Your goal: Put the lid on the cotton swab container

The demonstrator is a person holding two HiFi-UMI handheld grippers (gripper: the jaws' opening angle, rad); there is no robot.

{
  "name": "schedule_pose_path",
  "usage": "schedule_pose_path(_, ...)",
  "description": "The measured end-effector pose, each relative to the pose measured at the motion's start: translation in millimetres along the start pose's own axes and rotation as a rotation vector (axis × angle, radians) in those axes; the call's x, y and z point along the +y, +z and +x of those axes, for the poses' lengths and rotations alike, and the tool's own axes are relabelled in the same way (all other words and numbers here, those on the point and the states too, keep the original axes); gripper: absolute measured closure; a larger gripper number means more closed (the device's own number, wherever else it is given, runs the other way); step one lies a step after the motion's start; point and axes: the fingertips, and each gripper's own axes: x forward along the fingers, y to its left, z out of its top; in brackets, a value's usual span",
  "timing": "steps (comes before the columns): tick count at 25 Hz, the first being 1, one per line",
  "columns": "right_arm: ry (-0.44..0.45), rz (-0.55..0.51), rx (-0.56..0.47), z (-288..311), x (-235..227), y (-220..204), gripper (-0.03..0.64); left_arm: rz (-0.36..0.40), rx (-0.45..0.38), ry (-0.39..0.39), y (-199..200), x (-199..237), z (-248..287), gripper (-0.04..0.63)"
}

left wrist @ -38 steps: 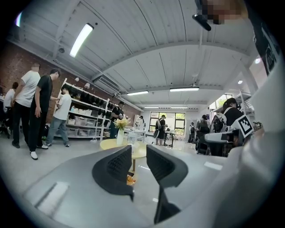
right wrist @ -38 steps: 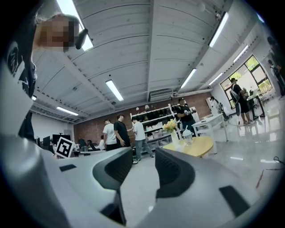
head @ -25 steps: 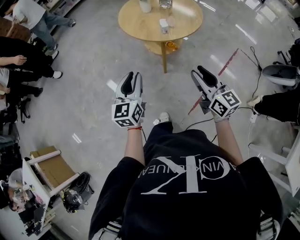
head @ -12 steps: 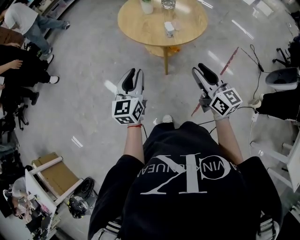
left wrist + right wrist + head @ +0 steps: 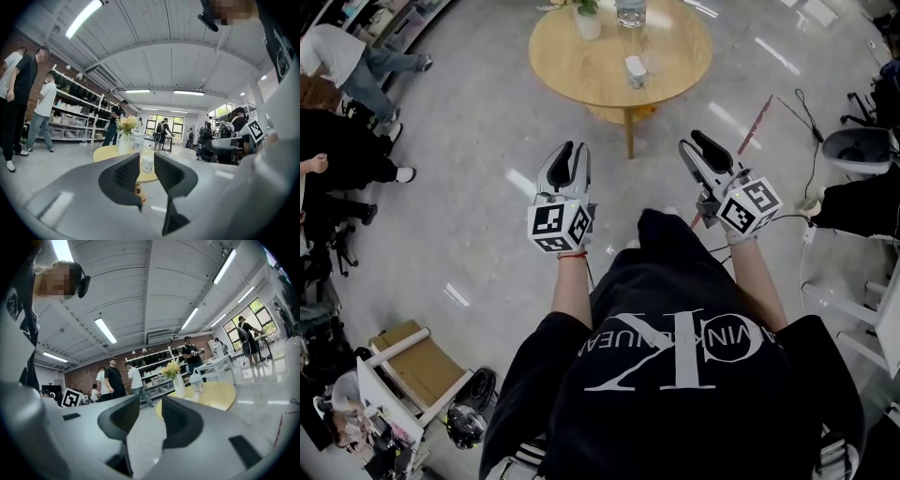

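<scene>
A round wooden table [image 5: 581, 66] stands ahead at the top of the head view. A small white container [image 5: 635, 67] sits on it; the left gripper view shows this container [image 5: 147, 164] far off, in line with the gap between the jaws. I cannot make out a separate lid. My left gripper [image 5: 567, 161] and right gripper [image 5: 698, 150] hang side by side over the floor, short of the table, pointing level towards it. In its own view the left gripper [image 5: 146, 171] is open with a narrow gap and holds nothing. The right gripper [image 5: 151, 416] is also open and empty.
A vase of flowers [image 5: 588, 21] and a glass jar [image 5: 630, 11] stand at the table's far side. People [image 5: 342, 103] sit and stand at the left. A cardboard box [image 5: 411, 352] and a white frame lie lower left. A chair [image 5: 861, 150], cables and a red floor line [image 5: 750, 127] are at the right.
The table has slid lower and closer in the head view as the person steps forward. Both grippers have advanced towards it, with their jaws unchanged.
</scene>
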Motion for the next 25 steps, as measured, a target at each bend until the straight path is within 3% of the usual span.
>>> schedule_pose_path(13,0.052,0.035,0.042,61.7,-64.4,11.1,0.494,-0.01,0.02,0.036,8.8,20.1,72.7,0.503)
schedule_pose_path(25,0.1,0.092,0.124,120.0,-135.5,0.0,0.494,-0.051,0.082,0.03,-11.3,30.0,151.7,0.503)
